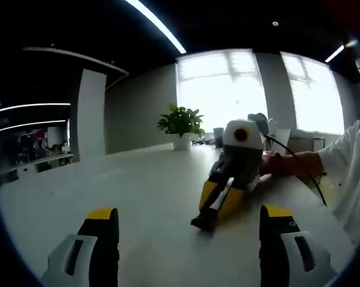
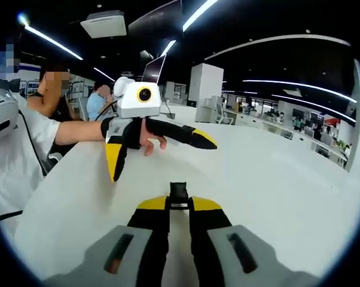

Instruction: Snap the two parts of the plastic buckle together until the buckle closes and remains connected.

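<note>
Right hand-held gripper (image 2: 179, 206) clamped on buckle (image 2: 178, 192), left hand-held gripper (image 1: 189, 224) open, apart

In the right gripper view we see our right tool (image 2: 179, 206) rising from the bottom, its yellow-tipped jaws drawn close together and pinching a small black buckle part (image 2: 178, 192) that sticks out past the tips. Beyond it, over the white desk (image 2: 275, 179), we see the left tool (image 2: 159, 152) with its jaws spread wide, one pointing down toward the desk, the other reaching out to the right. A hand (image 2: 145, 139) grips it, a white sleeve (image 2: 30, 134) trailing off to the left.
</note>
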{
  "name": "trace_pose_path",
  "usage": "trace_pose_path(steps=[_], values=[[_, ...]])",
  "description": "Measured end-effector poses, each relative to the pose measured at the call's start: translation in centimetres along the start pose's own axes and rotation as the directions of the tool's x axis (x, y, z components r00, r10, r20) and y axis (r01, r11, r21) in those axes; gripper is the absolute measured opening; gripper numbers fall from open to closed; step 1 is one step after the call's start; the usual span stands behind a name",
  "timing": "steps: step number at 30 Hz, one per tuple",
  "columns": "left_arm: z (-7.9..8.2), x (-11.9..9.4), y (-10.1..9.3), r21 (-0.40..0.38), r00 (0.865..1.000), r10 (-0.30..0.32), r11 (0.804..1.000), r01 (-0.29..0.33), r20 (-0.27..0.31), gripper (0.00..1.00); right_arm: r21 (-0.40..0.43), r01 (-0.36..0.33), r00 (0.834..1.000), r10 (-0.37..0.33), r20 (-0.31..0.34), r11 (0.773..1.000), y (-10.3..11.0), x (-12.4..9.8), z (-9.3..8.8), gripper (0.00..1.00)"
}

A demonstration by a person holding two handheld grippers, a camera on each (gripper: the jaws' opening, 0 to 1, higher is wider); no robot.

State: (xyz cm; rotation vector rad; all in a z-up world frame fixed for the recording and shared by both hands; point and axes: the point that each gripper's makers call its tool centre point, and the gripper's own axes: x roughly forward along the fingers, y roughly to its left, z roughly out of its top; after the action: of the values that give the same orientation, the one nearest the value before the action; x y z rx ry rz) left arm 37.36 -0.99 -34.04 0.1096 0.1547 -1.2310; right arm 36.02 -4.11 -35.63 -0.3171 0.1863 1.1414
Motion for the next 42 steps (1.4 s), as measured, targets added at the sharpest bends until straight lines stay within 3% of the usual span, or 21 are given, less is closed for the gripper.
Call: trace_pose_path(steps=[17,28,42], values=[[0.3,0.2,0.9,0.031,0.997,0.076,0.997,-0.076,0.010,0.99,0.003,0.067,0.998,-0.067,-0.013,0.998,-1.2,-0.1,-0.1,0.10],[1.2,-0.2,2.2,-0.005,0.989,0.137,0.991,-0.137,0.053,0.99,0.022,0.126,0.992,-0.126,0.000,0.992,-3.8,-0.3,0.3,0.10],[1.5,-0.4,2.4,0.006,0.985,0.157,0.987,-0.158,0.067,0.99,0.049,0.175,0.984,-0.176,0.010,0.983,-5.2,-0.8,0.8,0.10]])
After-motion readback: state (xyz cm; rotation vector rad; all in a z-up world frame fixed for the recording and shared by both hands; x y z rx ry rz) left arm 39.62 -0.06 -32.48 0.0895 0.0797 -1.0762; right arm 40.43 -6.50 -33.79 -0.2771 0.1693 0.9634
